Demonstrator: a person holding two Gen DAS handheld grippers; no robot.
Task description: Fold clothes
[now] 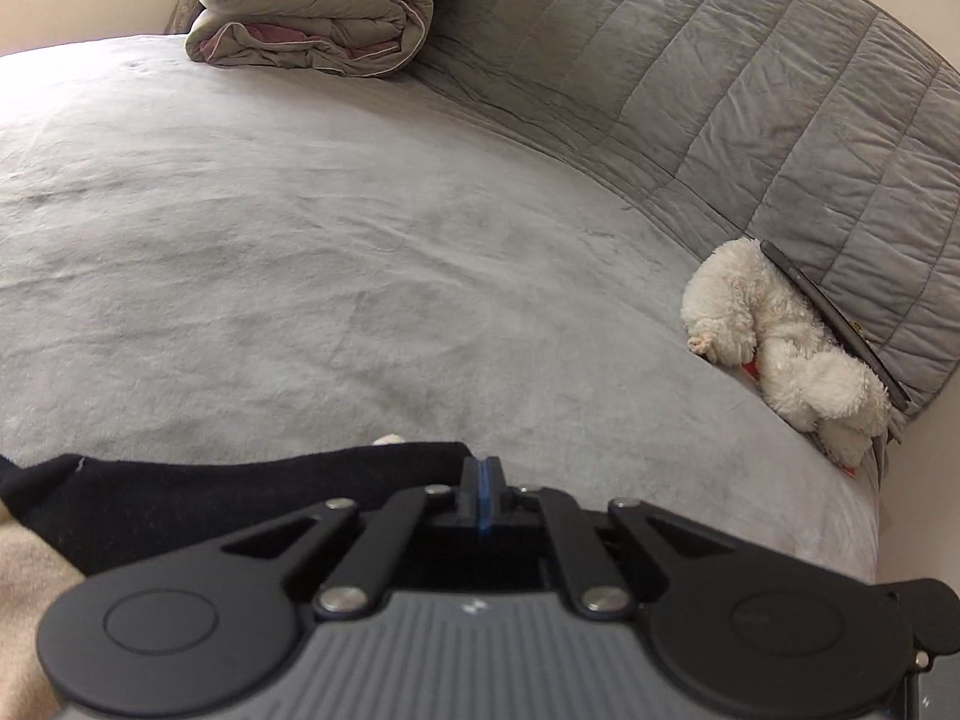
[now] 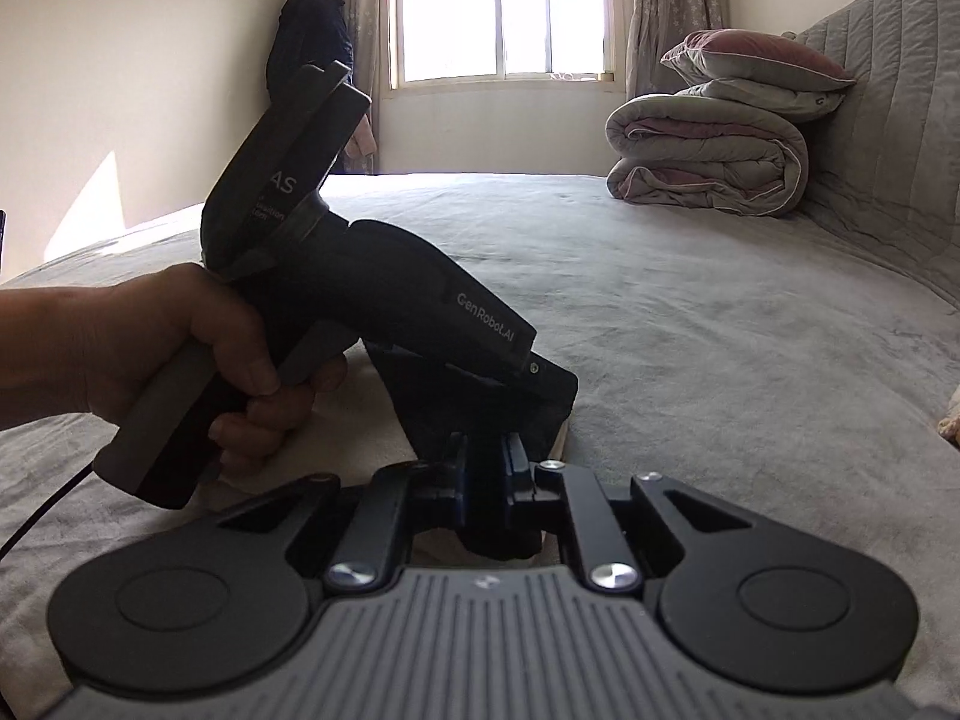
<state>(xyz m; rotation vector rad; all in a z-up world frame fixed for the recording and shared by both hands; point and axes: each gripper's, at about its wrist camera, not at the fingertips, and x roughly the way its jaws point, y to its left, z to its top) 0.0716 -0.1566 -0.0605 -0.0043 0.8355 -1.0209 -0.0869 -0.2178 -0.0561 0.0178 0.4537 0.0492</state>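
Left gripper [image 1: 480, 477]: blue-padded fingers pressed fully together at 6 o'clock of the left wrist view, at the far edge of the dark navy garment [image 1: 180, 510]; whether cloth is pinched between the pads cannot be told. In the right wrist view the same tool runs from 10 o'clock down to centre, its nose on the garment, held by a hand [image 2: 198, 360] on its grey handle with a cable trailing off at 8 o'clock.

Right gripper [image 2: 487, 456]: fingers drawn nearly together with a fold of the dark navy garment between them; closed upon the cloth.

Dark navy garment: lies on the bed [image 1: 360, 228] at the near edge, 6 to 8 o'clock in the left wrist view, over a beige cloth [image 1: 30, 588] that shows at 8 o'clock.

Bed: grey plush cover, lightly creased.

Quilted headboard [image 1: 750, 90]: grey, along 1 to 3 o'clock in the left wrist view.

Folded duvet [image 1: 312, 18]: grey-green and mauve, at 12 o'clock against the headboard, pillows stacked on top.

White plush toy [image 1: 780, 336]: at 3 o'clock, lying against the headboard, with a dark flat device [image 1: 834, 324] wedged behind it.

Window [image 2: 501, 6]: at 12 o'clock in the right wrist view, curtains either side.
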